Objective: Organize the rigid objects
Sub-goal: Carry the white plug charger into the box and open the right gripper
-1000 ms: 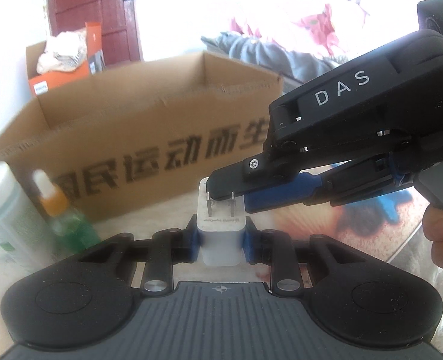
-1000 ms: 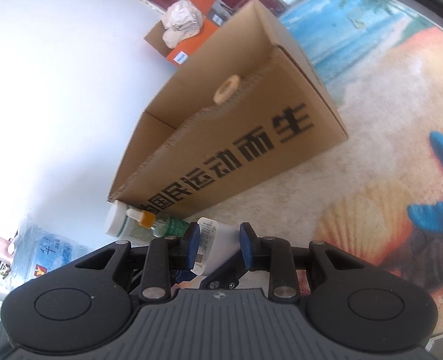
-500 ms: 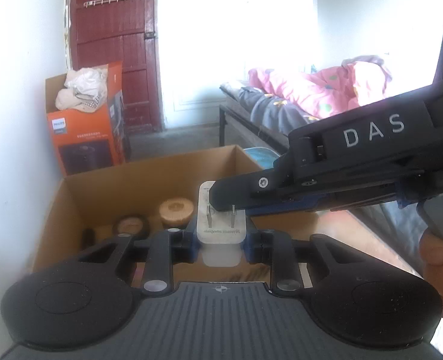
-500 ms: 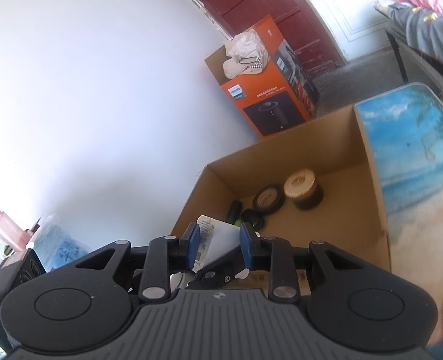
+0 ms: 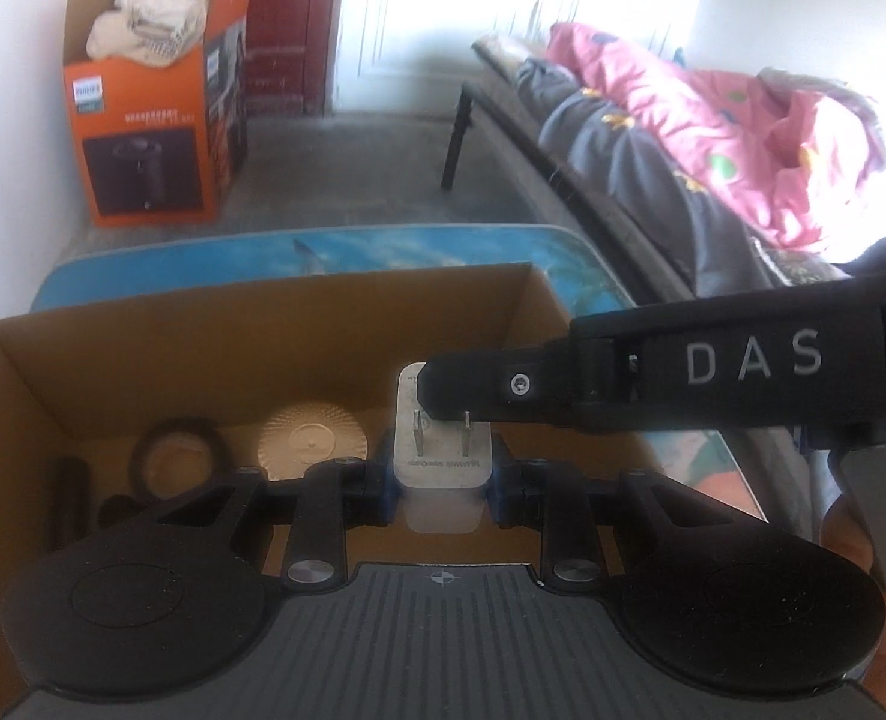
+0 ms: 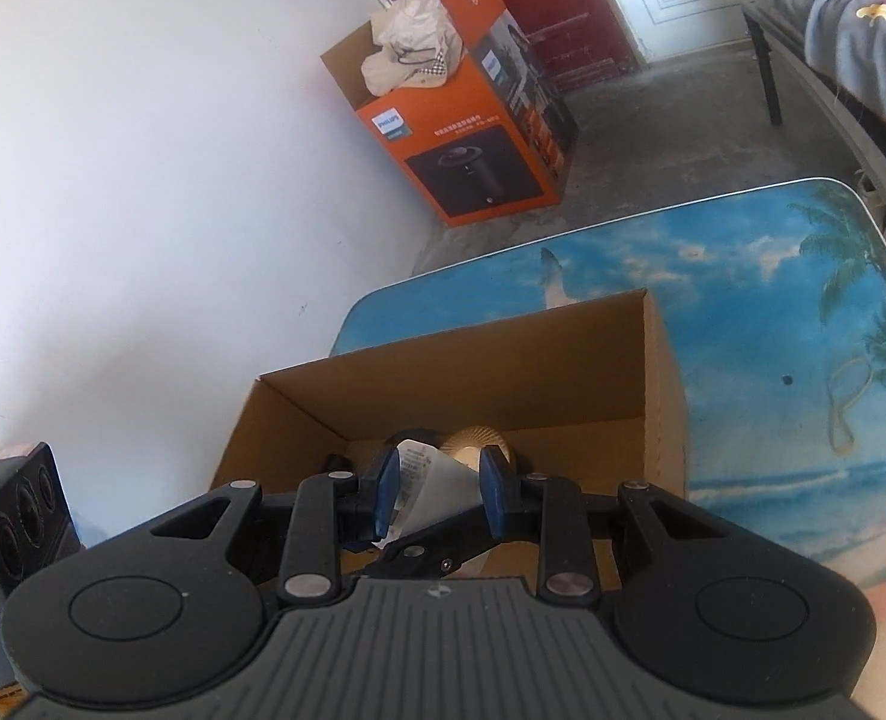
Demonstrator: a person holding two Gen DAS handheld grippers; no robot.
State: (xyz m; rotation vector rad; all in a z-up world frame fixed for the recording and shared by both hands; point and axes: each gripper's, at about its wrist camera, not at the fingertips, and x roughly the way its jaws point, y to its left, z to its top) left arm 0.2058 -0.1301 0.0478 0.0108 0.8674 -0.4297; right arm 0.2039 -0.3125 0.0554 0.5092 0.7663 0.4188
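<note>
Our left hand-held gripper (image 5: pixel 442 483) is clamped on the white charger plug (image 5: pixel 442 450), its blue pads pressing the block's two sides. Our right hand-held gripper (image 6: pixel 437 489) is closed on the same plug (image 6: pixel 437 480) from the right, its black finger crossing over the plug's top face in the left wrist view. Both grippers share the grip, so neither is nearer than the other.

The relation that matters is this: the plug hangs above the open cardboard box (image 5: pixel 263 312), over its right portion, with the box floor straight below and slightly beyond the fingertips. The plug's long axis runs away from the left gripper, prongs facing up.

The plug is a small rounded white block with two metal prongs and grey print on the pronged face; a printed label shows on one side in the right wrist view.

Inside the box, left of the plug, lie a gold ribbed lid (image 5: pixel 313 441), a dark ring-shaped jar (image 5: pixel 179 456) and some dark pieces we cannot identify. The box stands on the beach-printed bench (image 6: pixel 803 330).
</note>
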